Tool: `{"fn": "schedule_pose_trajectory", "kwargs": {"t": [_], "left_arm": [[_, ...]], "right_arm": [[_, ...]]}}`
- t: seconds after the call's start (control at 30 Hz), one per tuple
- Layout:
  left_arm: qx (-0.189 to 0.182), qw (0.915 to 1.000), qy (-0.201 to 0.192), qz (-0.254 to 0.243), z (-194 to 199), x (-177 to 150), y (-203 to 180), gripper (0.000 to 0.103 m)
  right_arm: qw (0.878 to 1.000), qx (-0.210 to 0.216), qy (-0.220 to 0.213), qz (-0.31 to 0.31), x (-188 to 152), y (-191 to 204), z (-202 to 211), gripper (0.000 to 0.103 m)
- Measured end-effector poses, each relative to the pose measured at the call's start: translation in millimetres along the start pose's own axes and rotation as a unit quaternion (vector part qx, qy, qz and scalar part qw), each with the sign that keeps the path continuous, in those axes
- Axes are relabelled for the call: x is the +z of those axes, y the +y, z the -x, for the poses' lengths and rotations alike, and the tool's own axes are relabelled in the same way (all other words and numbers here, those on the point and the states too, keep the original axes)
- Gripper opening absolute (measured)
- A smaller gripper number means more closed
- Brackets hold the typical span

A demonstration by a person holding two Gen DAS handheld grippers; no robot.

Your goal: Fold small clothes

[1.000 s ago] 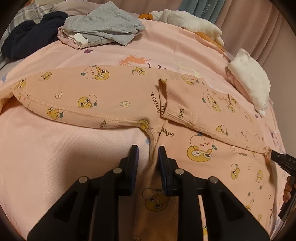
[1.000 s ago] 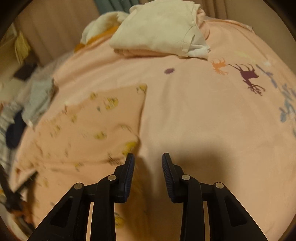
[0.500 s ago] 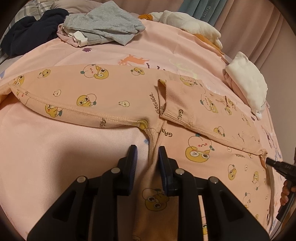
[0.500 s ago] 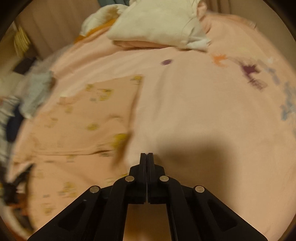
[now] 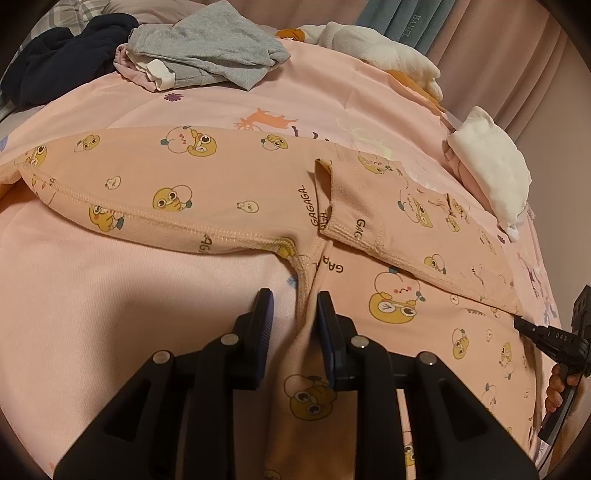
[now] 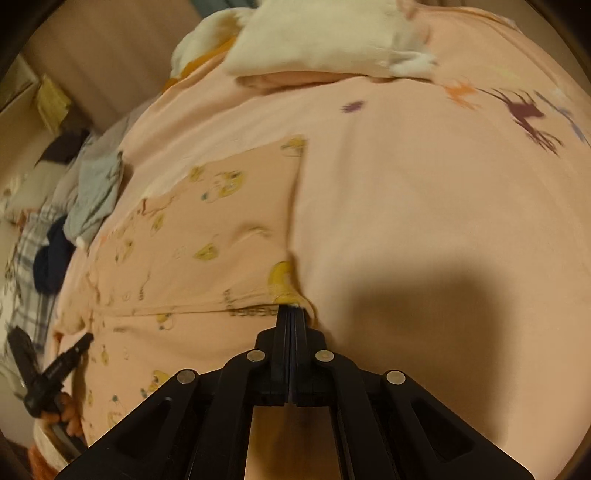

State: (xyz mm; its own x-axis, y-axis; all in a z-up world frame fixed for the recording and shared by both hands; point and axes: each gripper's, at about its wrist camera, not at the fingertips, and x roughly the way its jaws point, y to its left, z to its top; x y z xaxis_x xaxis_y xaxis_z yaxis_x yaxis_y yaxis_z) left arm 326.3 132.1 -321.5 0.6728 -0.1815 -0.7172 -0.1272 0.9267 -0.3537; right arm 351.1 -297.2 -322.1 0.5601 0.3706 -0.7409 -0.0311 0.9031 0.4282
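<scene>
A: What's changed close in?
B: The right gripper [image 6: 291, 314], parted a second ago, has clamped flat on the hem corner of the peach pyjama top [image 5: 229, 192]. The left gripper [image 5: 293, 325] stayed put, jaws narrow, a ridge of the top's fabric rising between its pads.
A: Where's the top?
B: Spread on the pink bedsheet [image 5: 92, 295], near its front edge, one sleeve folded in.
A: Any writing?
B: "GAGAGA" on the top. Beyond, by the far edge, a grey garment [image 5: 207, 48], and a teal curtain [image 5: 399, 22] reading "HANEI".

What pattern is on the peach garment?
Yellow cartoon characters and black lettering on the garment; left wrist view.
</scene>
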Motion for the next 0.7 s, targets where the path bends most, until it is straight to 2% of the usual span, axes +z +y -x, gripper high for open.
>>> {"fn": "schedule_pose_trajectory", "kwargs": {"t": [0.07,0.2,0.33,0.4,0.47,0.53,0.6,0.7], "left_arm": [[-0.001,1.0000,0.000,0.001,0.1,0.1,0.6,0.025],[-0.003,1.0000,0.000,0.002,0.2,0.2,1.3,0.025],[-0.009,0.9999,-0.001,0.006,0.5,0.3,2.8,0.025],[-0.012,0.9999,-0.001,0.009,0.7,0.1,3.9,0.025],[-0.015,0.9998,-0.002,0.011,0.6,0.2,4.6,0.025],[-0.018,0.9998,-0.002,0.012,0.9,0.2,5.1,0.025],[-0.019,0.9997,-0.002,0.013,0.9,0.1,5.3,0.025],[-0.020,0.9997,-0.002,0.014,0.9,0.0,5.4,0.025]], "right_arm": [[1.000,0.001,0.003,0.008,-3.2,-0.2,3.5,0.000],[0.998,-0.034,0.002,0.049,-3.4,15.1,3.7,0.000],[0.998,-0.040,0.000,0.045,0.2,13.6,12.3,0.000],[0.996,-0.061,-0.007,0.062,-0.4,15.6,21.1,0.000],[0.994,-0.069,-0.013,0.084,0.1,17.5,30.9,0.011],[0.995,-0.053,-0.013,0.086,2.8,17.7,35.1,0.045],[0.995,-0.042,-0.025,0.086,4.3,20.2,37.6,0.054],[0.992,-0.065,-0.034,0.104,6.2,28.5,28.5,0.054]]}}
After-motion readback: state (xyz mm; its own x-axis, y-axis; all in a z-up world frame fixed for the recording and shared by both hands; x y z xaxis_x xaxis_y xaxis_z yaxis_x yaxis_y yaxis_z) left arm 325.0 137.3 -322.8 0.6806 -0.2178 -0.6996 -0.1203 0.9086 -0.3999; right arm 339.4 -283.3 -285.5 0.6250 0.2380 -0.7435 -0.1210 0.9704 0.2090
